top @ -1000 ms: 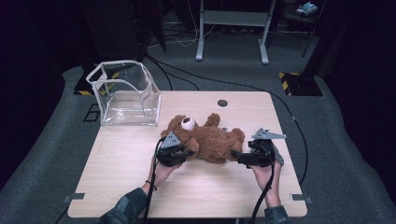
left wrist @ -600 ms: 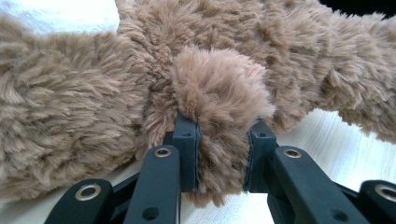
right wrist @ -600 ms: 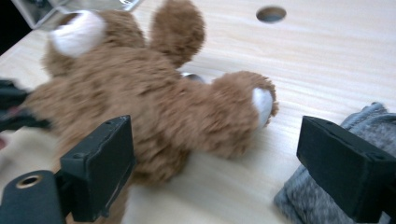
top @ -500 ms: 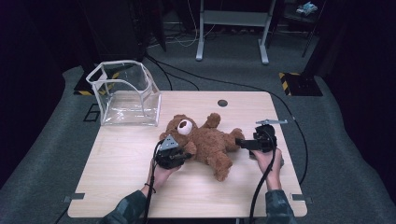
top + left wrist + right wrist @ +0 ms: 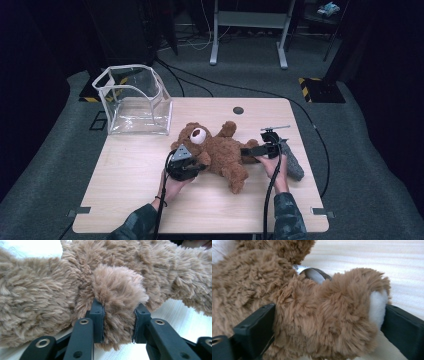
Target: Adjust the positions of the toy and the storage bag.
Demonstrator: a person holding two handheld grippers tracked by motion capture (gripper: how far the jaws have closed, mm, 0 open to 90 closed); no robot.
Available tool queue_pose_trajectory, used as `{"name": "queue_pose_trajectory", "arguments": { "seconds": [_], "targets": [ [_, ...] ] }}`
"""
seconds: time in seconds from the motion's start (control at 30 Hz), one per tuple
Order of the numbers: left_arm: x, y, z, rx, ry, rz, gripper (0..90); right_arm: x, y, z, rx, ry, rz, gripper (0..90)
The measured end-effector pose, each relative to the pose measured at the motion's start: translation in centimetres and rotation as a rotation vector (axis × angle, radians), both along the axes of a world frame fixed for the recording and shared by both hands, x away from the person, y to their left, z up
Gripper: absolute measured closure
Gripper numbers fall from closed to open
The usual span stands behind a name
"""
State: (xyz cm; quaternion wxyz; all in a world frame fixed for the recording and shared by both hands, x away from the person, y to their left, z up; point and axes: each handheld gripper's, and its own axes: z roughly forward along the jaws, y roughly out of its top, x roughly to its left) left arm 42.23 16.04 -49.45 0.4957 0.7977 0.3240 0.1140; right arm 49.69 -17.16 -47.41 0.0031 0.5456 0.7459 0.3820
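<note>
**Teddy bear gripped at both ends, ready for a lift**

Dark floor and trailing cables are surrounding a pale wooden table point(image 5: 150, 200) in the high view. A brown teddy bear point(image 5: 220, 152) is lying on its back at the middle of the frame, head toward the upper left. A clear plastic box point(image 5: 134, 102) is standing empty at the table's upper left corner, well apart from the bear. The left gripper point(image 5: 192, 167) is sitting at the bear's lower left side, and the right gripper point(image 5: 250, 151) is meeting a leg at centre right. A grey object point(image 5: 294, 165) is lying just beside the right hand; what it is I cannot tell.

Looking along the left gripper point(image 5: 117, 321) in the left gripper view, its jaws are pinching a tuft-like limb of the bear point(image 5: 120, 290), fur bulging out between them; they have just been easing open a little, yet the pads are pressing the plush.

Seen in the right gripper view, the right gripper point(image 5: 328, 327) is standing wide around a foot of the bear point(image 5: 329, 307) with a white sole, both pads touching fur.

Judging from this, the grasping step is finishing. Next, both hands would be raising the bear together, probably toward the box, keeping the soft limbs from slipping out.
</note>
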Motion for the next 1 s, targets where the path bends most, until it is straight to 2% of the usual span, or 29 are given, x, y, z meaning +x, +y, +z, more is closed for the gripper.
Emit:
{"name": "queue_pose_trajectory", "arguments": {
  "seconds": [0.07,0.13,0.2,0.23,0.27,0.3,0.33,0.37,0.4,0.43,0.53,0.57,0.63,0.67,0.7,0.77,0.8,0.83,0.87,0.9,1.0],
  "targets": [
    [0.0,-0.2,0.0,0.001,0.003,0.01,65.5,0.0,0.0,-0.1,0.002,-0.002,0.005,9.3],
    [0.1,-0.6,0.1,0.03,-0.006,0.011,58.9,-0.2,0.0,-0.2,0.025,0.002,0.009,19.2],
    [0.1,-0.8,0.0,0.043,-0.012,0.016,56.0,-0.2,0.1,-0.1,0.02,-0.014,0.025,27.7],
    [0.1,-1.0,0.0,0.052,-0.02,0.023,56.0,-0.2,0.1,-0.1,0.02,-0.014,0.025,27.7],
    [0.1,-1.1,0.0,0.061,-0.026,0.029,55.9,-0.3,0.2,0.0,0.015,-0.008,0.032,31.9],
    [0.1,-1.3,0.1,0.064,-0.028,0.033,57.0,-0.5,0.4,0.2,-0.004,-0.017,0.035,40.7],
    [0.1,-1.3,0.1,0.071,-0.024,0.03,59.4,-0.6,0.5,0.4,-0.013,-0.02,0.044,44.7],
    [0.1,-1.4,0.1,0.077,-0.028,0.037,59.4,-0.6,0.5,0.4,-0.013,-0.02,0.044,44.7],
    [0.2,-1.3,0.1,0.08,-0.022,0.038,66.2,-0.8,0.7,0.6,-0.041,-0.037,0.044,55.8],
    [0.3,-1.3,0.0,0.077,-0.022,0.045,68.5,-0.9,0.8,0.6,-0.056,-0.053,0.056,59.7],
    [0.6,-0.9,-0.1,0.058,-0.016,0.053,72.9,-1.4,1.4,1.0,-0.113,-0.065,0.053,68.9],
    [0.6,-0.8,0.0,0.053,-0.021,0.054,74.0,-1.5,1.7,1.1,-0.135,-0.099,0.06,71.2],
    [0.3,-0.4,0.8,0.041,-0.06,0.055,74.9,-1.8,1.9,1.6,-0.181,-0.14,0.056,73.7],
    [0.3,-0.4,0.8,0.041,-0.06,0.055,75.2,-2.0,2.0,1.8,-0.201,-0.175,0.051,74.5],
    [0.2,0.0,1.6,0.032,-0.087,0.049,75.4,-2.1,2.0,2.2,-0.219,-0.192,0.05,75.3],
    [0.3,0.3,2.6,0.03,-0.117,0.047,75.9,-2.4,2.1,2.8,-0.229,-0.231,0.03,76.2],
    [0.3,0.3,2.6,0.03,-0.117,0.047,76.1,-2.5,2.1,3.2,-0.242,-0.249,0.021,76.5],
    [0.5,0.5,3.1,0.036,-0.122,0.041,76.1,-2.5,2.1,3.2,-0.242,-0.249,0.021,76.5],
    [0.8,0.7,3.6,0.04,-0.137,0.043,76.3,-2.6,2.0,3.5,-0.252,-0.268,0.023,76.7],
    [1.0,0.8,4.0,0.046,-0.143,0.038,76.5,-2.8,1.9,4.3,-0.26,-0.295,0.001,77.1],
    [1.8,1.1,5.4,0.079,-0.174,0.035,76.5,-3.2,1.8,5.3,-0.26,-0.323,-0.028,78.9]
  ]
}}
